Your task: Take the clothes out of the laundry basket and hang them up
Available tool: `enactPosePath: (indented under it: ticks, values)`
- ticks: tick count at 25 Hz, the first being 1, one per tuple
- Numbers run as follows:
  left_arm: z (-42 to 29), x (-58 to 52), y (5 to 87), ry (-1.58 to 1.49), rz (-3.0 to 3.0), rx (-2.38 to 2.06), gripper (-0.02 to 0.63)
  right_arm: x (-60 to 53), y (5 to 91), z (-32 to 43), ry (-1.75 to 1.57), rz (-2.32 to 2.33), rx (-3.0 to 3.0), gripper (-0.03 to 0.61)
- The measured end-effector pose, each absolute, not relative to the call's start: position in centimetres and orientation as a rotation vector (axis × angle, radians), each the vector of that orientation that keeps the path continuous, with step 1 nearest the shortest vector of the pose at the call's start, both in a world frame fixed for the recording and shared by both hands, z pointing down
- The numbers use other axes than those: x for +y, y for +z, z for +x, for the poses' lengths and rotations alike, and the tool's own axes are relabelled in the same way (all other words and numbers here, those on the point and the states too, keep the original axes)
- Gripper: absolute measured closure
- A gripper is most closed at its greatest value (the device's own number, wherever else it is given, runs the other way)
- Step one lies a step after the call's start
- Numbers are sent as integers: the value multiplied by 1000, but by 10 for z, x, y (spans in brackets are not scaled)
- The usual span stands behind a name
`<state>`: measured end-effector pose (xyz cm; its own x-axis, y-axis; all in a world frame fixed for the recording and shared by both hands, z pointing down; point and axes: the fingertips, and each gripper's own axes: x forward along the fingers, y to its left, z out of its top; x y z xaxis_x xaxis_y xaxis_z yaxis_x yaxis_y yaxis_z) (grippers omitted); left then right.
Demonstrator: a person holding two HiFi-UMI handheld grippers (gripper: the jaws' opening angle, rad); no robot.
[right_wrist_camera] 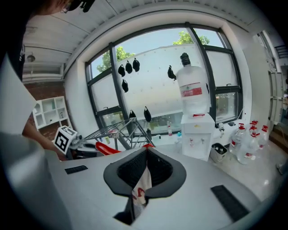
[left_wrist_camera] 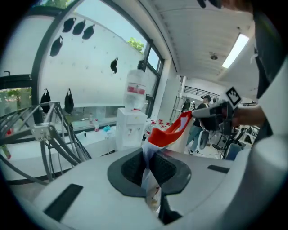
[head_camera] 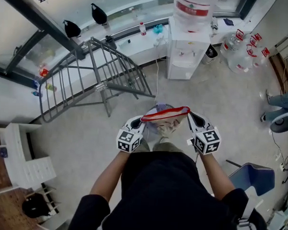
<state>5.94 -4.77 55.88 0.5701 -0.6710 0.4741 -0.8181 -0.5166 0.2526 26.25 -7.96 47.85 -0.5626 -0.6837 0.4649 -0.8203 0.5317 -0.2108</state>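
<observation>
The left tongs point(head_camera: 142, 120) and right tongs point(head_camera: 191, 117) are each clamped tight on an end of the red-and-white garment point(head_camera: 165, 114), which is stretched between them, lifted out for hanging. Next, I'd judge, it gets carried far left and draped over the drying rack point(head_camera: 96, 73).

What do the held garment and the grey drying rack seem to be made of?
The garment: soft thin fabric, matte, red and white; it bunches and folds where pinched. The drying rack: probably painted metal tubing, grey, smooth; thin straight rigid bars.
</observation>
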Motion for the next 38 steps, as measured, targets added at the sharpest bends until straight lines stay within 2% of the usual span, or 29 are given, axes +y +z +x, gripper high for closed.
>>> enactPosePath:
  ticks: [6,9,14,20,38]
  values:
    - [8,-32,470,337,2334,-1451,603,-85,458,218,521,1100,-2616,577]
    - [-32,-26,436,396,2308,-1649,603,-90,433,183,468,1050,-2659,577]
    - [-103,-25,383,496,2234,-1936,603,-101,379,108,375,959,-2796,577]
    - [-202,-17,318,371,2172,-2151,603,-109,308,5,216,837,-2966,577]
    - [-457,42,226,136,2268,-2278,603,-65,197,-262,62,865,-3056,577]
